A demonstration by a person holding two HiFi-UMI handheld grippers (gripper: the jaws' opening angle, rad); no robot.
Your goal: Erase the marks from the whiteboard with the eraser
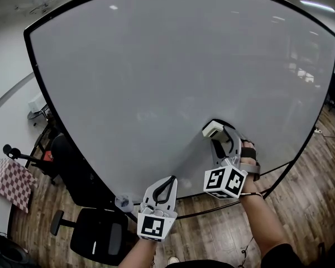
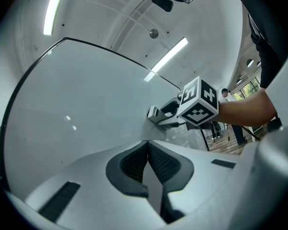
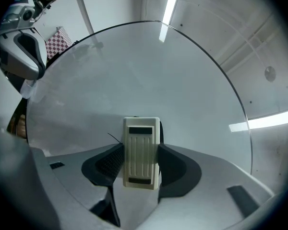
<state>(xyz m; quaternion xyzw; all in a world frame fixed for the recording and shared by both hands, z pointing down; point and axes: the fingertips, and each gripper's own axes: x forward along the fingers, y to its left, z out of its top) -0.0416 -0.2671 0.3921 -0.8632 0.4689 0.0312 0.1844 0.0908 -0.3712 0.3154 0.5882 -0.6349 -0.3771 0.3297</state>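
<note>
Looking at the head view, the whiteboard (image 1: 156, 66) fills basically the whole frame, and it looks nearly spotless, just ceiling-light glare on a grey-white surface. Wood floor (image 1: 301, 194) runs along the bottom right, and a black office chair (image 1: 100, 233) sits at the lower left.

Both grippers are near the bottom centre. The right gripper (image 1: 216, 137) is up against the lower right part of the board, jaws clamped on either side of the cream eraser (image 1: 214, 129). Its own view shows the ribbed back of the eraser sitting snug between the two dark pads, with the face apparently pressed to the board. The left gripper (image 1: 168, 180) hangs lower and a bit to the left. Its jaws are pressed together with nothing between them, and it's off the board, so it's not doing any work as far as I can tell.

Smallest thing: a thin dark stroke (image 3: 114, 138) just left of the eraser in the right gripper view, about the only mark I can make out.

So my guess is this is the wiping step, pretty far along. The next move probably calls for keeping the eraser flat and sliding it left over that stroke with steady pressure. If it tips onto an edge it'll likely skip right past such a fine line.
</note>
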